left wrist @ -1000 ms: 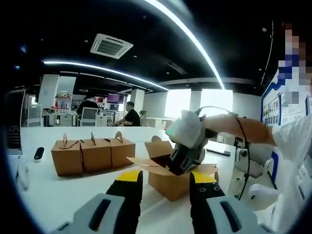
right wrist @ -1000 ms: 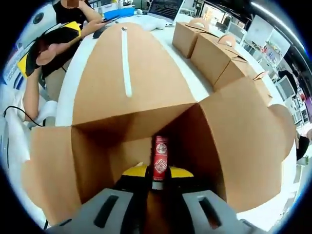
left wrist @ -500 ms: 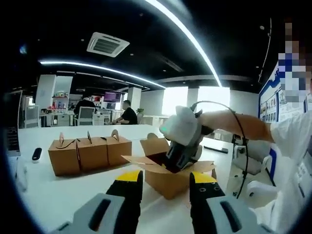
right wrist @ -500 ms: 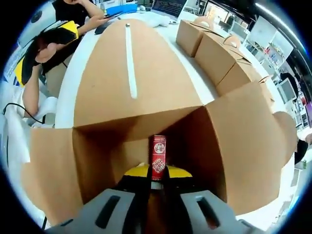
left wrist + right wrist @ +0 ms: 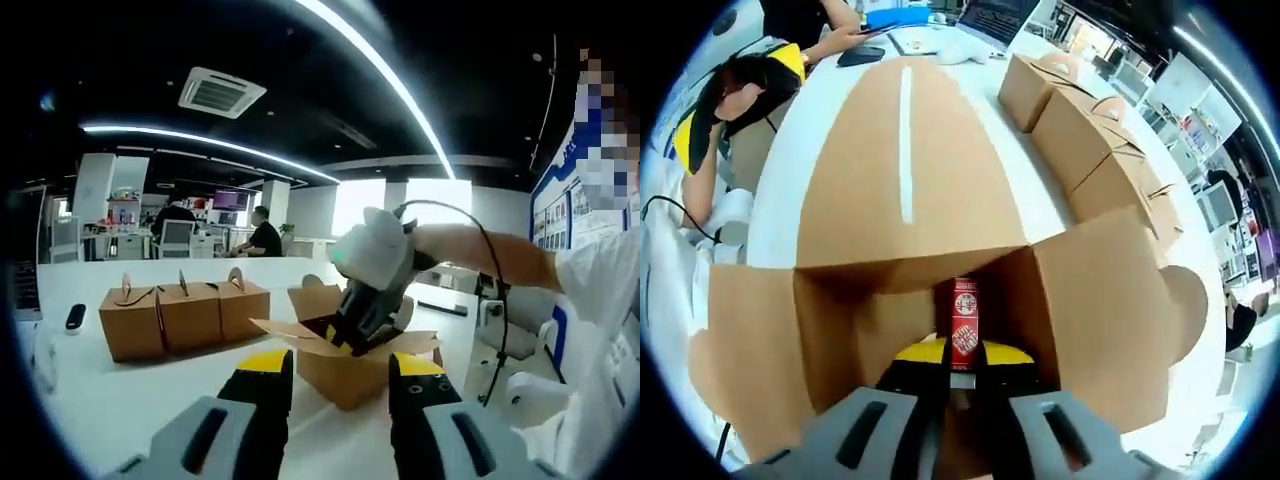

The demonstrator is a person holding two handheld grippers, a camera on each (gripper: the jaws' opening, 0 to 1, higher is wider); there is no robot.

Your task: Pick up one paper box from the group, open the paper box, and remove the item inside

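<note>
Right gripper lifting the red item out of the opened box

The right gripper [image 5: 962, 365] reaches down into the open paper box [image 5: 902, 190], jaws pinched on the small red carton [image 5: 964, 334], which stands upright between their tips above the box's well, flaps spread to clear the way; the left gripper [image 5: 330, 375], jaws parted and empty, waits just short of the box [image 5: 345, 372], three closed boxes [image 5: 180, 315] beyond to the left
</note>
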